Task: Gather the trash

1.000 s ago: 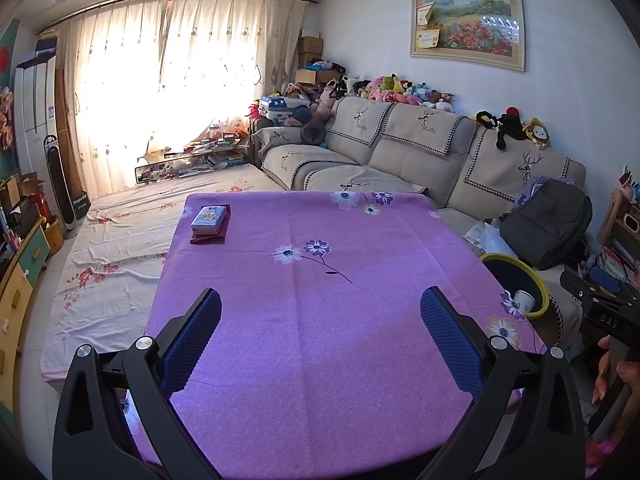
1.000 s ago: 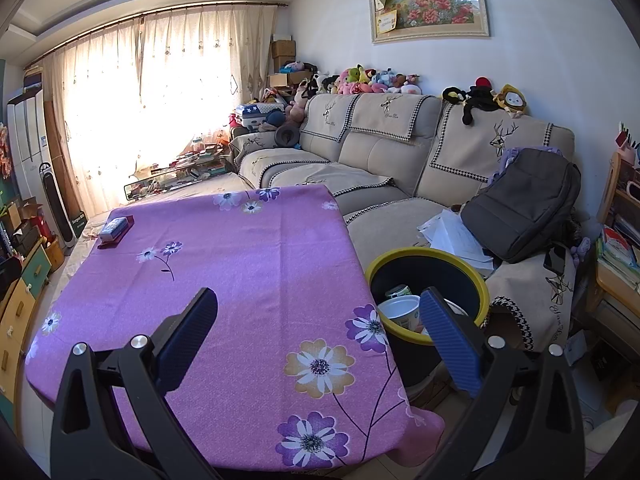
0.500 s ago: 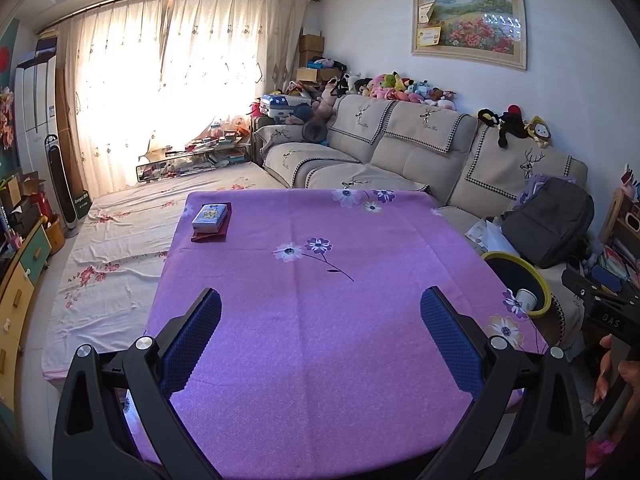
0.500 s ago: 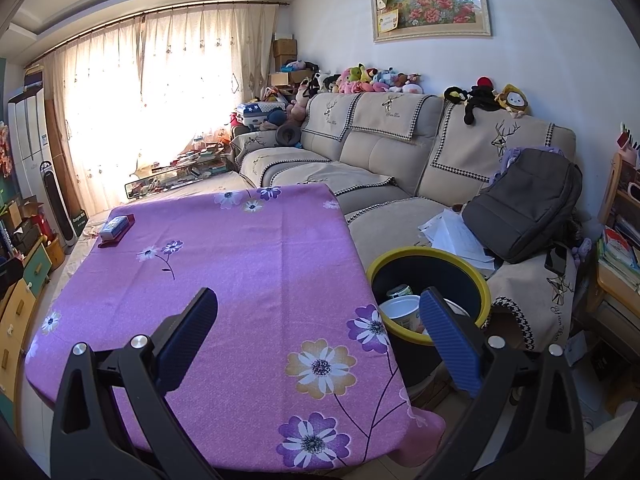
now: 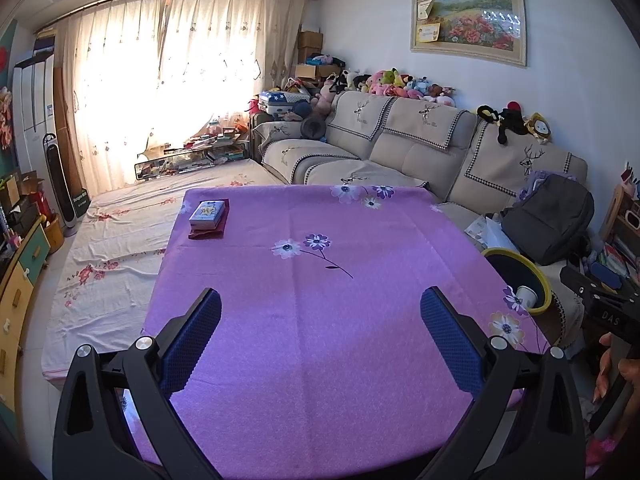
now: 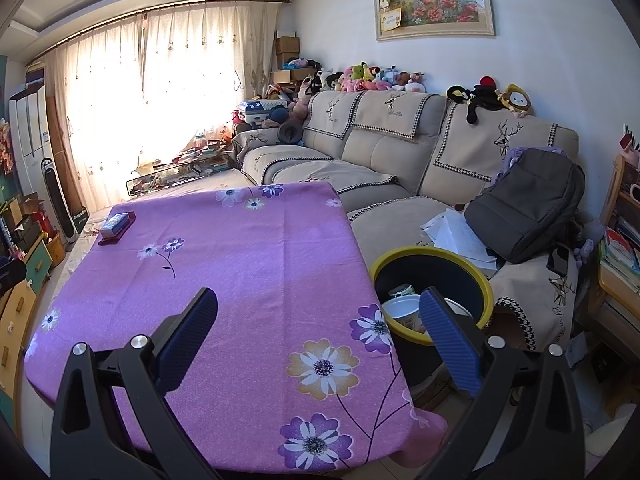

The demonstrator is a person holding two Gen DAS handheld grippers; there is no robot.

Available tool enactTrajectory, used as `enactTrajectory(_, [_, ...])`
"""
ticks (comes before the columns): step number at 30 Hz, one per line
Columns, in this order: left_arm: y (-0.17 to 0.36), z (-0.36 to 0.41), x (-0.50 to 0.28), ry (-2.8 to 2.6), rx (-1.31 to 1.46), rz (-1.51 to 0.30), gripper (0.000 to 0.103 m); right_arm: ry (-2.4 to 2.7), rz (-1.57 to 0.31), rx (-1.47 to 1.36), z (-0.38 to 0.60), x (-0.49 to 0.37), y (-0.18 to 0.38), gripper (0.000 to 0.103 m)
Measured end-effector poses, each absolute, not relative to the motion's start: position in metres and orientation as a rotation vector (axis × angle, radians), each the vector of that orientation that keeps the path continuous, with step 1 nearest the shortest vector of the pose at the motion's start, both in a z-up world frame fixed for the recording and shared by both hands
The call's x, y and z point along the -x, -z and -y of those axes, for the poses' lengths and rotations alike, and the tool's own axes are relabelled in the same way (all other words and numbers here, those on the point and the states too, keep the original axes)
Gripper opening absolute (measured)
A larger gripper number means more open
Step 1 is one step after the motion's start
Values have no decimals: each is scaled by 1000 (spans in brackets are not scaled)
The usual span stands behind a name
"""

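A dark trash bin with a yellow rim (image 6: 434, 256) stands on the floor by the table's right edge, and it also shows in the left wrist view (image 5: 536, 276). Inside lie a white cup (image 6: 402, 310) and other trash; the cup (image 5: 526, 293) peeks out in the left view too. My left gripper (image 5: 320, 320) hovers open over the near part of the purple flowered tablecloth (image 5: 320, 288), holding nothing. My right gripper (image 6: 318, 320) is open and empty above the table's right front corner, its right finger in front of the bin.
A small blue box on a dark red case (image 5: 209, 216) lies at the table's far left. A beige sofa (image 6: 360, 160) runs behind, with a grey backpack (image 6: 528, 208) and papers (image 6: 456, 232). A hand (image 5: 616, 368) holding the other gripper shows at the right edge.
Both views have shifted only slightly; the grippers stay open and empty above the table.
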State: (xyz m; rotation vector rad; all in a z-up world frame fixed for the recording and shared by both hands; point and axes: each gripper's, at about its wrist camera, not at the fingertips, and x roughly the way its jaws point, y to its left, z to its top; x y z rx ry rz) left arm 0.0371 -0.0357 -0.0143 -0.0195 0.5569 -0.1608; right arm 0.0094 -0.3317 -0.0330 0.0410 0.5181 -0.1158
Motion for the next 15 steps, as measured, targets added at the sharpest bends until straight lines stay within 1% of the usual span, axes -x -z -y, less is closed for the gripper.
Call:
enactTrajectory(6, [15,40,-38,170,10,-537,98,115,-526,-40,332,-13,36,96])
enactTrajectory(9, [19,38,-49,172,21,-561,98,98,-540,-39,331,-21,39,96])
enactTrajectory(12, [29,31,-72,169,58,-604,98,56,-566,-45,333,-40,41,96])
enactTrajectory(15, [48,23,-112,131,75,-652,98,15,-611,-43,328,-74,48,96])
